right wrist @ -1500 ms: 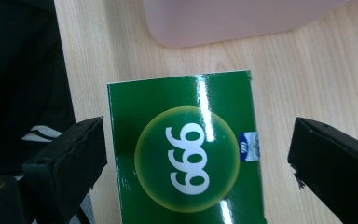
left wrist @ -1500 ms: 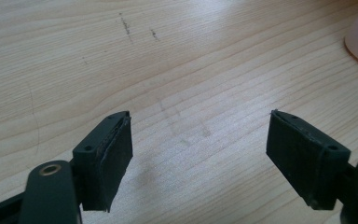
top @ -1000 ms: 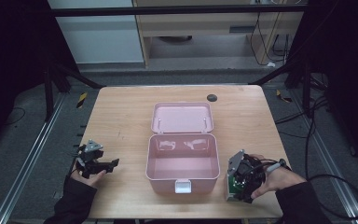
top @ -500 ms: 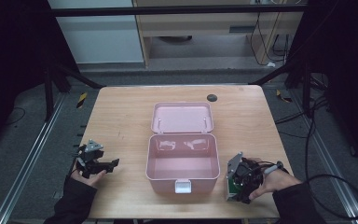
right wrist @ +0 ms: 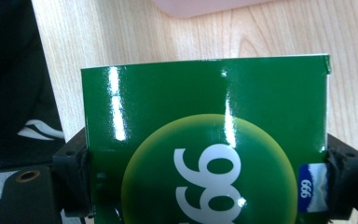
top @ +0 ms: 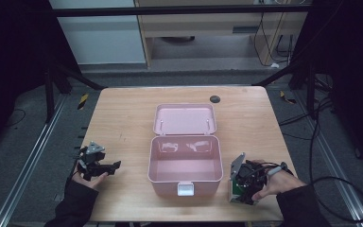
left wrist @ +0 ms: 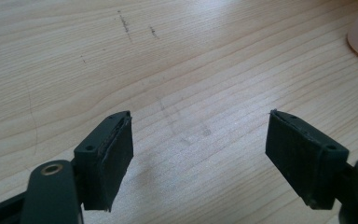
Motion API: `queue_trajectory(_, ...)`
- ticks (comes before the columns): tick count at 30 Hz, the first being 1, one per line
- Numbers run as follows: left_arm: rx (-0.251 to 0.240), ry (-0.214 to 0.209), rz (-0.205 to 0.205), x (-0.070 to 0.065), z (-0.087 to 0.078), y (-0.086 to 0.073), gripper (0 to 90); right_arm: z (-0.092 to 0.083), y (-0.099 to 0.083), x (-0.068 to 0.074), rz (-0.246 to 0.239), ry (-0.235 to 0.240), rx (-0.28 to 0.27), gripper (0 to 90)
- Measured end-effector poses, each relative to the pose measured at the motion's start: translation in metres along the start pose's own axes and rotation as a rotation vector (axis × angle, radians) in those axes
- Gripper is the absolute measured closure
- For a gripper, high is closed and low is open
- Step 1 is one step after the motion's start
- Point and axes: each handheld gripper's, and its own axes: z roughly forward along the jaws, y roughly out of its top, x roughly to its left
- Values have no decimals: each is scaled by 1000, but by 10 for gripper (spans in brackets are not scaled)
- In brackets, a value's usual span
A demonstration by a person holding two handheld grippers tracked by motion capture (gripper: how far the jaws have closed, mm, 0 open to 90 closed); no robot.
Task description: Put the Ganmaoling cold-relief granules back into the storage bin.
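Right tool (top: 238, 187): clamped a glossy green cardboard box (right wrist: 205, 140) near the desk's (top: 123, 118) front edge.
Left tool (left wrist: 200, 154): wide open, empty.
Advice: lift clear of the open pink plastic case's (top: 184, 168) wall before lowering.

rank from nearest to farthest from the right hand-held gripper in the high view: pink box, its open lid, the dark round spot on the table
From the right hand-held gripper:
1. pink box, just to its left, mid-table.
2. open lid, lying behind the box.
3. dark round spot, near the table's far edge.

box (top: 185, 161) mid-table (top: 123, 118) | left tool (top: 105, 166) – its left | right tool (top: 235, 189) – its right
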Motion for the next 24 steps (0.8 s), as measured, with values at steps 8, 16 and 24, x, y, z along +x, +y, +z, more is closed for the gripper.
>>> queue_trajectory(8, 0, 0, 1, 0, 0, 0, 228, -18, 1, -2, 10, -8, -15, 157)
queue_trajectory(16, 1, -2, 0, -1, 0, 0, 228, -56, 5, -6, 44, -53, -51, 157)
queue_trajectory(24, 3, -3, 4, -1, 0, 0, 228, -84, 18, -9, 30, -79, -72, 157)
